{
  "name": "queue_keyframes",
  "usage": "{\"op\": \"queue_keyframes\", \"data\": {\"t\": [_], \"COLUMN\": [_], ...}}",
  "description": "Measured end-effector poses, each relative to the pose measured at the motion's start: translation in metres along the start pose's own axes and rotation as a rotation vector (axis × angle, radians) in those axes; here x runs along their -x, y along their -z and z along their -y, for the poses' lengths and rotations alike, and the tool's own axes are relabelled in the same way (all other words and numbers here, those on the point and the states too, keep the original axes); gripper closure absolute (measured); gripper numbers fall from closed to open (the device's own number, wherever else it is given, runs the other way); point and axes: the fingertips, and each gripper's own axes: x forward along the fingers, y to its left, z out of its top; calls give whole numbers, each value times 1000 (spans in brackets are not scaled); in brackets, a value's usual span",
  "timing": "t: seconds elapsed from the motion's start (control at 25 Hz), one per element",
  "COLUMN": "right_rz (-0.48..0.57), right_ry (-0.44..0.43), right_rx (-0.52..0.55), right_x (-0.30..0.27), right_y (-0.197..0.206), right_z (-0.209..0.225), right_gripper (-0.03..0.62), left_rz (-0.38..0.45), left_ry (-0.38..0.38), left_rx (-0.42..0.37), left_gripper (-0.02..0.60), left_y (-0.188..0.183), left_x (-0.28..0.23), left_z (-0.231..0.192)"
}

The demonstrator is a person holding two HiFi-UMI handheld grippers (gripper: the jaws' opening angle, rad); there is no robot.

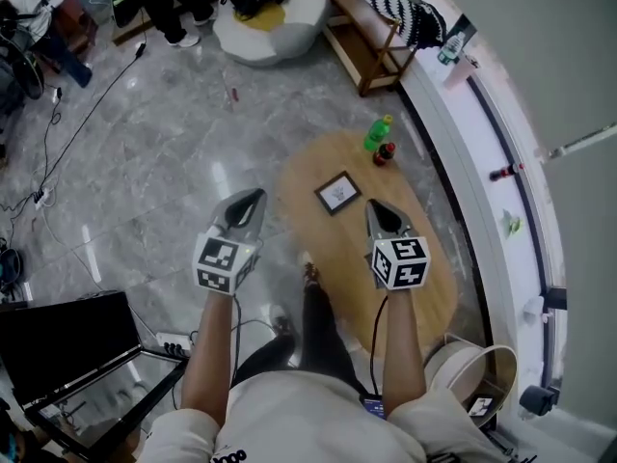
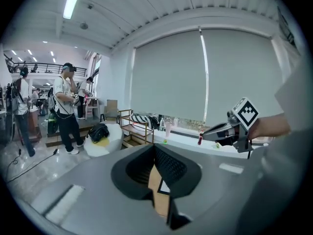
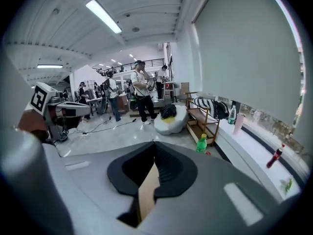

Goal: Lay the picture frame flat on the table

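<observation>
The right claw (image 3: 154, 147) is closed, its two jaws meeting at the tips with nothing between them; only bare wood shows through the slit below the tips. The left claw (image 2: 154, 148) is closed the same way and also empty. Through its slit shows wood and one dark corner of the frame (image 2: 164, 186).

In the head view the right claw (image 1: 374, 207) hangs over the desk (image 1: 429, 201). The left claw (image 1: 256, 199) is at the desk's left edge, mostly over the floor. The frame (image 1: 338, 192) lies flat on the desk between the two tips, nearer the right one and touching neither. It has a dark border round a pale picture and sits turned at an angle to the desk's long side.

Further along the desk stands a green bottle (image 1: 378, 134) with a yellow cap, with a small dark bottle (image 1: 385, 152) just beside it. Their contents and labels are too small to make out.
</observation>
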Motion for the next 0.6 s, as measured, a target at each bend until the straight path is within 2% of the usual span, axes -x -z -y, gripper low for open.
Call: {"op": "queue_keyframes", "data": {"t": [0.08, 0.32, 0.6], "right_rz": [13, 81, 181], "right_ry": [18, 0, 17], "right_rx": [20, 55, 108], "right_x": [15, 56, 113], "right_y": [-9, -35, -71], "right_z": [-10, -45, -84], "right_gripper": [591, 591, 591], "left_rz": [17, 46, 115], "left_ry": [2, 0, 12], "left_rx": [-12, -25, -81], "left_gripper": [571, 571, 571], "left_y": [-8, -23, -62], "left_x": [14, 51, 97], "left_z": [5, 16, 31]}}
